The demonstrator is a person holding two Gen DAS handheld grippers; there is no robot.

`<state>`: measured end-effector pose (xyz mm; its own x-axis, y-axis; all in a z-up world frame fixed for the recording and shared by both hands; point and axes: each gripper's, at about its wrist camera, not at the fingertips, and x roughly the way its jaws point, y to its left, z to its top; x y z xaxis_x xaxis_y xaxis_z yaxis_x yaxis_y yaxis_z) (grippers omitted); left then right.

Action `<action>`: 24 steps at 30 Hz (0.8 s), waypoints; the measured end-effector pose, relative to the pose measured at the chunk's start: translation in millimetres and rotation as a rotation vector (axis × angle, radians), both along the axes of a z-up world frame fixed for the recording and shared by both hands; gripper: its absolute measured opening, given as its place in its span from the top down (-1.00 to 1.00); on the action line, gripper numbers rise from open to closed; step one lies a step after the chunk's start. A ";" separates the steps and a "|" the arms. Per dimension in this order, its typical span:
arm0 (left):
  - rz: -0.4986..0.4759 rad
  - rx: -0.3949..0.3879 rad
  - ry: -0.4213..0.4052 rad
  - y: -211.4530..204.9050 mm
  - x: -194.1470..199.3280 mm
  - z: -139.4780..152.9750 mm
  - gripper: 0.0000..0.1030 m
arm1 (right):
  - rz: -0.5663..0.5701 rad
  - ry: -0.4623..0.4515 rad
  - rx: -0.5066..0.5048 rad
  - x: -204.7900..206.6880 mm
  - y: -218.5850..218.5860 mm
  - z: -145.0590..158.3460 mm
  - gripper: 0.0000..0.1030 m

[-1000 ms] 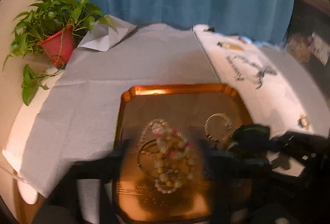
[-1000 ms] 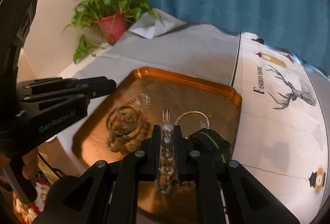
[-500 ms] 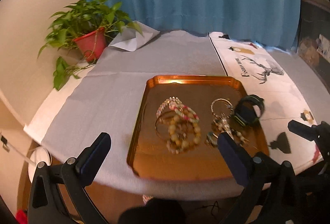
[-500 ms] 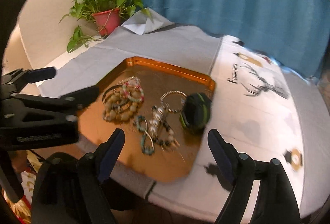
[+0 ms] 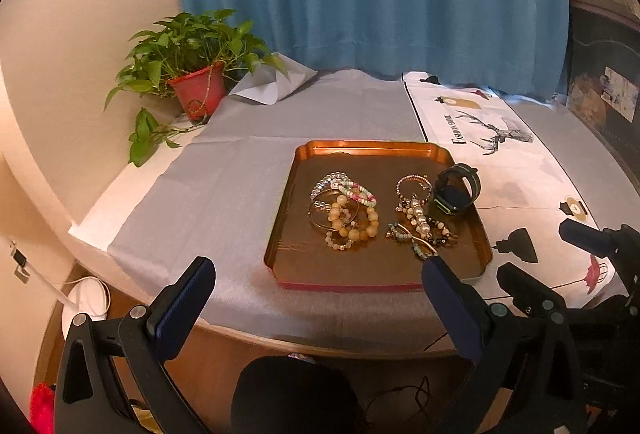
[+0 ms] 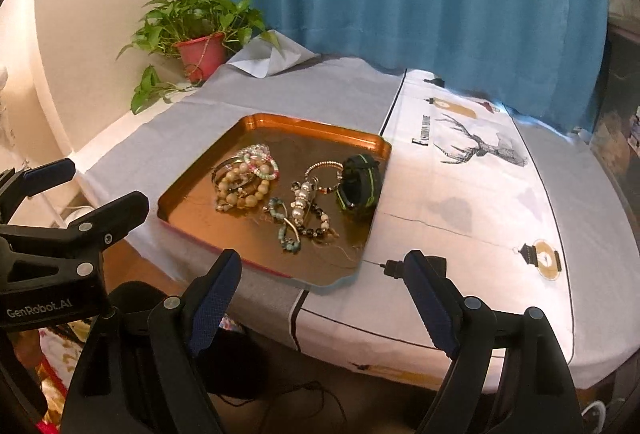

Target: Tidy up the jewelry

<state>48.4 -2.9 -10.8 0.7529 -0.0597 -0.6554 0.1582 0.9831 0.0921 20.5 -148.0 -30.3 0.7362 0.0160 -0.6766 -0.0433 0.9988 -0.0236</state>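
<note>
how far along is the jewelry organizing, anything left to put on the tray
Looks close to finished. All the jewelry in view sits inside the copper tray: the beaded bracelets piled on one side, the pearl and chain pieces in the middle, the black watch by the edge. Nothing is in hand: the left gripper and right gripper are open and empty. No loose pieces show on the tablecloth.

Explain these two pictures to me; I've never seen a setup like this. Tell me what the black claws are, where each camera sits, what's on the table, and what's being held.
The black claws are two hand-held grippers, each carrying its own wide-angle camera looking out along its fingers. One picture is from the left gripper, the other from the right gripper. Both are open and hold nothing. On the cloth-covered table sits a copper tray with a pile of beaded bracelets, a second tangle of jewelry and a black watch. A potted plant stands in the corner.
</note>
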 end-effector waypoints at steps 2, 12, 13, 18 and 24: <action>-0.001 -0.002 -0.001 0.5 -2.4 1.9 -0.99 | 0.001 -0.007 -0.005 -3.5 1.4 3.0 -0.62; 0.004 -0.002 -0.028 1.9 -11.1 11.3 -0.99 | -0.014 -0.025 -0.018 -12.2 -0.5 13.0 -0.62; 0.006 -0.003 -0.027 2.0 -11.2 11.8 -0.99 | -0.014 -0.026 -0.018 -12.5 -0.3 13.6 -0.62; 0.012 -0.007 -0.026 3.6 -10.6 13.0 -0.99 | -0.009 -0.033 -0.021 -13.9 0.1 16.5 -0.62; 0.017 -0.005 -0.027 4.4 -10.3 13.8 -0.99 | -0.010 -0.039 -0.020 -14.8 0.2 18.3 -0.62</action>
<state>38.1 1.4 3.0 0.7711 -0.0502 -0.6347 0.1393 0.9860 0.0913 5.7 -147.9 -12.0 0.7618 -0.0046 -0.6477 -0.0320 0.9985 -0.0447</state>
